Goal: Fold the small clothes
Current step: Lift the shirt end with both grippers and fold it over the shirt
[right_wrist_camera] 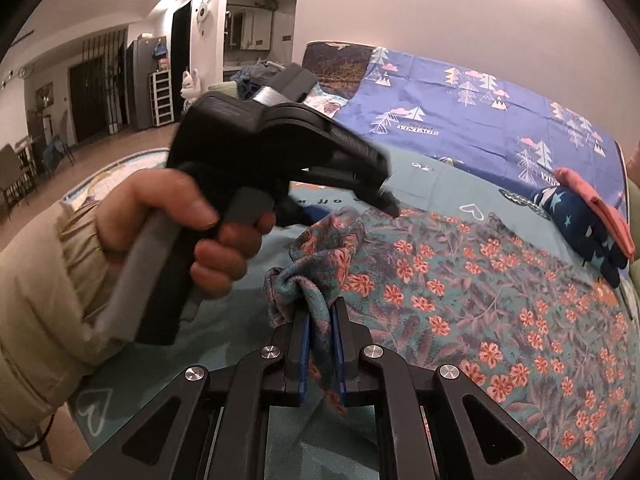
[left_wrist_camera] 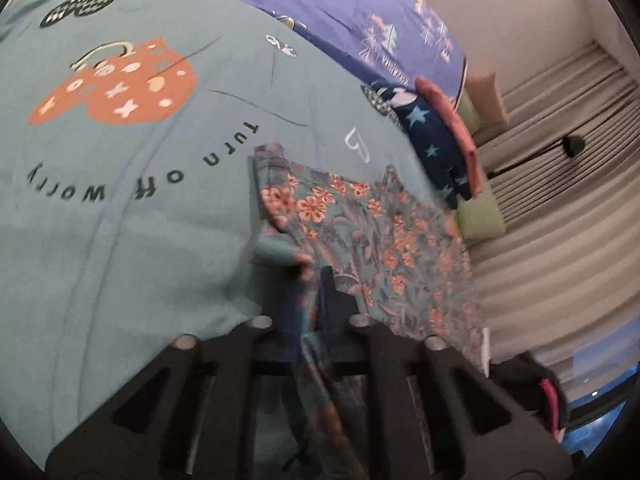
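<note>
1. The floral garment (right_wrist_camera: 460, 300) is spread unfolded on the bed (left_wrist_camera: 120, 208), near its right edge.
2. One bunched corner is pinched in the right claw (right_wrist_camera: 320, 320); another edge is clenched by the left claw (left_wrist_camera: 316, 280).
3. Folded clothes (left_wrist_camera: 436, 148) are stacked beyond; this fold is judged barely begun.

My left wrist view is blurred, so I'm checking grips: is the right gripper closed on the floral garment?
Observer: Yes. The right gripper is shut on a bunched corner of the teal floral-print cloth garment.
Operator: Does that view show my left side?
Observer: Yes. The left hand, in a beige sleeve, grips the handle of the black left gripper, whose tip sits at the garment's far edge.
</note>
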{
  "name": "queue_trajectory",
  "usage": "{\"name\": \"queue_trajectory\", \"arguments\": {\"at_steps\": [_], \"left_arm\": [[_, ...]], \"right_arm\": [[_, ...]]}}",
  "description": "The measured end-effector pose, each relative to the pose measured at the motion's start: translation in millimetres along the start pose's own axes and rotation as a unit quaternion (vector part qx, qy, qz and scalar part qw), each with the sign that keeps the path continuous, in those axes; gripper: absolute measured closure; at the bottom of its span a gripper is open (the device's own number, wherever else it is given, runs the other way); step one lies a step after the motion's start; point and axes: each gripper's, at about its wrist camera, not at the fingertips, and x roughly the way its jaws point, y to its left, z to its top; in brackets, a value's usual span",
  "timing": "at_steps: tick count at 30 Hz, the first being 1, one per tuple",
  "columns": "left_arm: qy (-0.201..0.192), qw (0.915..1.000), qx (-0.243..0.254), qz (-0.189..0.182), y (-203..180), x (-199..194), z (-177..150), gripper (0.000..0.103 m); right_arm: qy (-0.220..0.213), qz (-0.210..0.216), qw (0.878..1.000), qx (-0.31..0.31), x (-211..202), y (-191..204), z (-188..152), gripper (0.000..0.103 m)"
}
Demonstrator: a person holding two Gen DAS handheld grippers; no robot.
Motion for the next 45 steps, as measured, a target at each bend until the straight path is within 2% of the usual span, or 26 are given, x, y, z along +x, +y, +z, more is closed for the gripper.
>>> {"name": "queue_trajectory", "arguments": {"at_steps": [8, 16, 24, 29, 32, 36, 37, 45], "left_arm": [[-0.012, 0.9997, 0.010, 0.016, -32.9, -9.9, 15.9, 0.094], [-0.013, 0.9982, 0.043, 0.039, -91.7, -0.9, 25.5, 0.095], [-0.013, 0.9955, 0.082, 0.045, -173.0, 24.5, 28.7, 0.095], [-0.005, 0.9924, 0.117, 0.038, -226.0, 53.4, 17.0, 0.095], [0.009, 0.9880, 0.147, 0.048, -254.2, 75.3, 6.2, 0.095], [0.033, 0.9833, 0.167, 0.066, -280.5, 107.1, -8.2, 0.095], [0.037, 0.9821, 0.172, 0.067, -286.9, 114.3, -11.8, 0.095], [0.066, 0.9697, 0.223, 0.076, -339.9, 163.4, -40.1, 0.095]], "right_arm": [[-0.018, 0.058, 0.995, 0.073, -13.8, -33.0, 4.5, 0.094], [-0.070, 0.078, 0.986, 0.128, -47.6, -74.7, 6.2, 0.095], [-0.134, 0.070, 0.971, 0.186, -95.8, -132.6, -9.7, 0.097], [-0.170, 0.051, 0.959, 0.220, -126.5, -172.5, -31.7, 0.098], [-0.172, 0.047, 0.954, 0.241, -135.5, -194.6, -48.4, 0.097], [-0.149, 0.047, 0.947, 0.280, -140.5, -220.4, -78.1, 0.093], [-0.146, 0.043, 0.945, 0.288, -141.6, -225.7, -85.5, 0.096], [-0.166, 0.008, 0.927, 0.337, -170.5, -257.4, -122.9, 0.098]]}}
